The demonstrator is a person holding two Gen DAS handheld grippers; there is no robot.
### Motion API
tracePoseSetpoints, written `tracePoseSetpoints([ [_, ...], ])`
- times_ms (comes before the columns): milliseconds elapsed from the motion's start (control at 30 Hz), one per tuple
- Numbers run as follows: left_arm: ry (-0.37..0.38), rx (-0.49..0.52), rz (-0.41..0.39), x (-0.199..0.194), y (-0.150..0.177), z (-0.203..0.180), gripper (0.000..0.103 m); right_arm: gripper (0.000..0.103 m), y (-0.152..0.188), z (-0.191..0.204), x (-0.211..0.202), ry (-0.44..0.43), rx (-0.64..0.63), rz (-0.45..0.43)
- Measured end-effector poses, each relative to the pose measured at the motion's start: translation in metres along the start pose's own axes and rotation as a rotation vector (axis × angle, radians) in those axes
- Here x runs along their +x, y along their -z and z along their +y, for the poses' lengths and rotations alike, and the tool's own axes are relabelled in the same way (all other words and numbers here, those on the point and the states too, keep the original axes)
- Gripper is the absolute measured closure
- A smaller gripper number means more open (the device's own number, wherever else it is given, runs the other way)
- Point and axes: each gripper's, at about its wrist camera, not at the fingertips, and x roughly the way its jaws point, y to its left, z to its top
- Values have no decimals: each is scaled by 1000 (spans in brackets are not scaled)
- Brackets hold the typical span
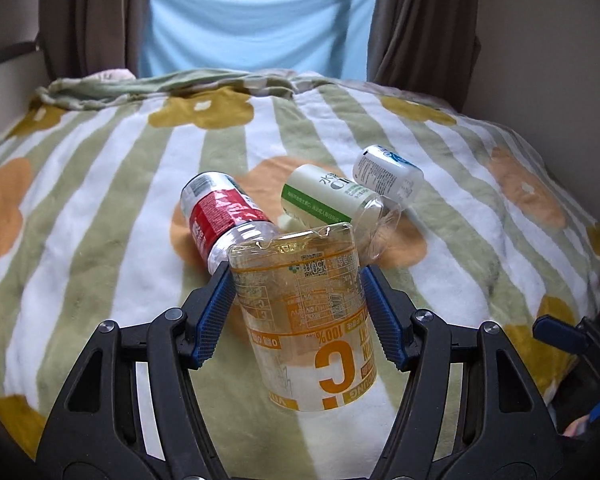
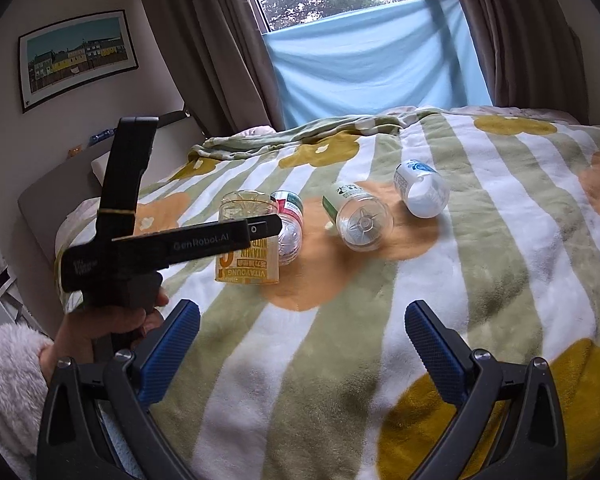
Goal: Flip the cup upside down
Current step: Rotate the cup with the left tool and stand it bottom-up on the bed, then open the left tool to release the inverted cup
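Left gripper [image 1: 298, 300] clamped mid-wall on clear orange-print cup [image 1: 308, 320], print inverted, rim down on blanket [image 1: 100, 184] beside three toppled cups. Thin, light, slick plastic, probably flexes: gentle squeeze at mid-height. Right gripper [image 2: 302, 348] wide open, empty, hanging back; left hand [image 2: 100, 328] level.

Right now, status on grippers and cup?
Left gripper shut on orange-label cup, inverted on blanket. Right gripper open, empty. Red-label cup touching behind.
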Motion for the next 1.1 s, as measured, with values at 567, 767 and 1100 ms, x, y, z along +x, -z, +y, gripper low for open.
tracePoseSetpoints([
  [567,-11,53,112,17,17,-8,44,0,8,0,8,-13,9,35],
  [767,-6,43,144,17,16,-6,45,0,8,0,8,-13,10,33],
  [1100,0,44,175,15,13,-4,45,0,8,-1,7,-20,18,28],
])
